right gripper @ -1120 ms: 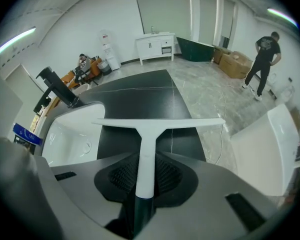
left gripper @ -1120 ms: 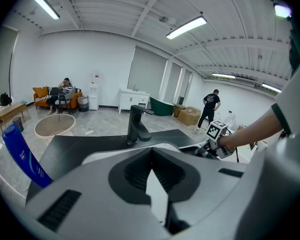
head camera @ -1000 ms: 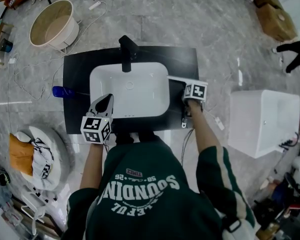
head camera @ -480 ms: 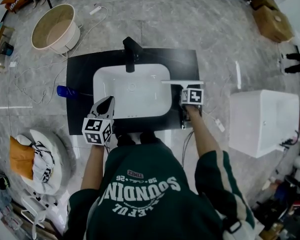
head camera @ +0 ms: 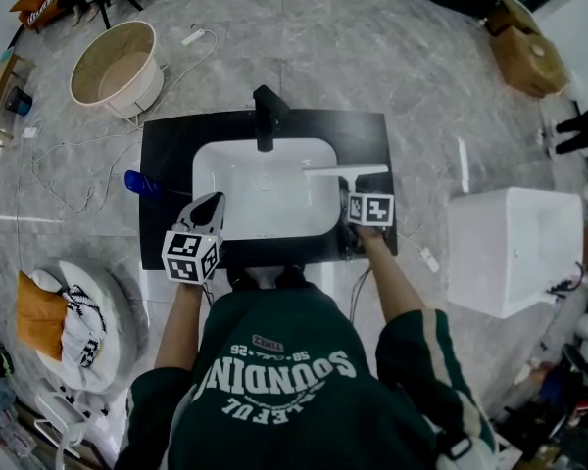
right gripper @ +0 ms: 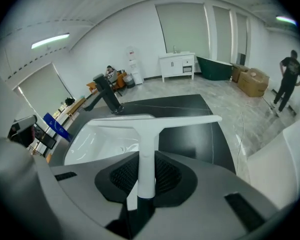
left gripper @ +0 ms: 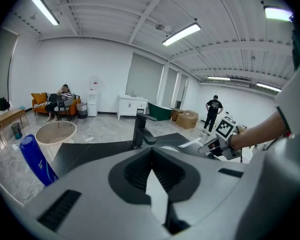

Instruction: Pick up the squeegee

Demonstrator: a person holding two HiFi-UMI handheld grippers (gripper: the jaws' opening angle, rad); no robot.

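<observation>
The right gripper (right gripper: 142, 186) was seen clamped on the squeegee (right gripper: 149, 134), its jaws pressed against the lower end of the white handle, close to where the handle turned dark. The handle ran straight out between the jaws, and the blade sat crosswise at its far end. Since the squeegee was held so far from the long blade, the blade was judged likely to swing or twist in the grip. The clamp was therefore best held firm, and any wrist roll best made slowly.

In the head view the right gripper (head camera: 351, 202) was placed at the right side of the white basin (head camera: 237, 225). The squeegee (head camera: 345, 172) was held out beyond it, with its blade across the basin's right rim and the black countertop (head camera: 167, 155). The blade looked to be off the surface, so the pick-up was judged nearly done. A straight rise with the blade kept level was judged the cleanest finish.

The left gripper (head camera: 212, 204) was held over the basin's near left corner, its jaws brought together on nothing. It was well apart from the squeegee and best left there.

Further off, the black faucet (head camera: 265, 116) stood at the basin's back edge, and a blue bottle (head camera: 137, 181) lay on the counter's left side. Both were to be kept clear of the blade's ends.
</observation>
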